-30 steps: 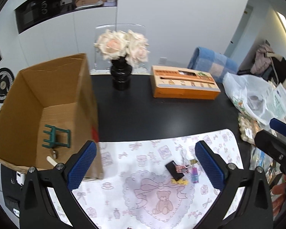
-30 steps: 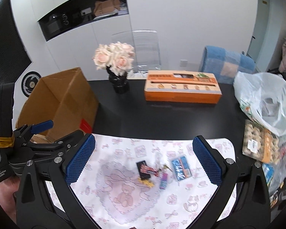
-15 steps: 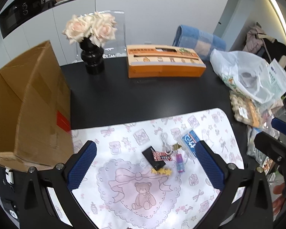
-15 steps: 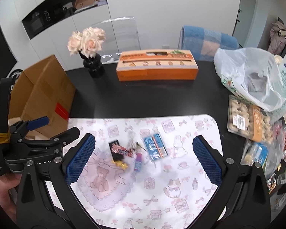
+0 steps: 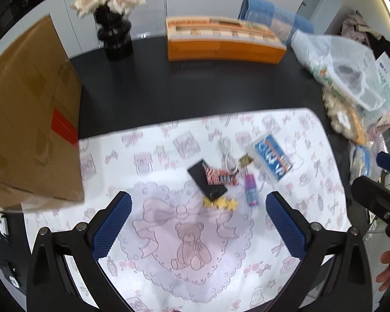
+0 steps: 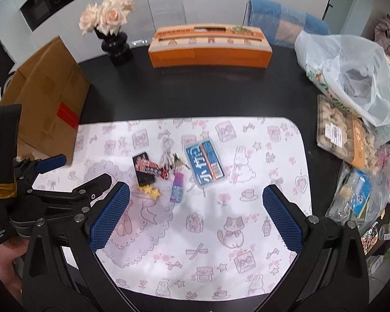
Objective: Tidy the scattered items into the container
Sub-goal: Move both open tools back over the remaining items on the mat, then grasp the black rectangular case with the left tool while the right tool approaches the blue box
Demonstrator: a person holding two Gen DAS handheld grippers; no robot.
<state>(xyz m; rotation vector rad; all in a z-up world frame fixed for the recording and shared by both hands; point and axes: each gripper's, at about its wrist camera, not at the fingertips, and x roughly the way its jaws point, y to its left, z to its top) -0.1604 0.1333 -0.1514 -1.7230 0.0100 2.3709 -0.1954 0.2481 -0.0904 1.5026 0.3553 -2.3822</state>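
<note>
A cluster of small items lies on the patterned white mat [image 5: 169, 234]: a black card [image 5: 206, 182], a red striped wrapper [image 5: 222, 178], yellow star clip [image 5: 221, 203], purple-blue tube [image 5: 251, 191], white cable [image 5: 227, 153] and a blue pack [image 5: 271, 157]. The same pack [image 6: 205, 163] and tube [image 6: 177, 188] show in the right wrist view. My left gripper [image 5: 198, 230] hovers open just short of the star clip. My right gripper [image 6: 196, 217] stands open below the blue pack. The cardboard box [image 5: 31, 119] stands at the left, its inside hidden.
A black vase of pale roses [image 6: 114, 39] and a long orange box [image 6: 209, 49] stand at the back of the black table [image 6: 195, 91]. Plastic bags and food packs [image 6: 351, 109] crowd the right edge. A blue blanket [image 6: 286, 18] hangs over a chair behind.
Both grippers swung right, away from the box, and came down closer to the cluster of items. The inside of the box has left the left wrist view.
</note>
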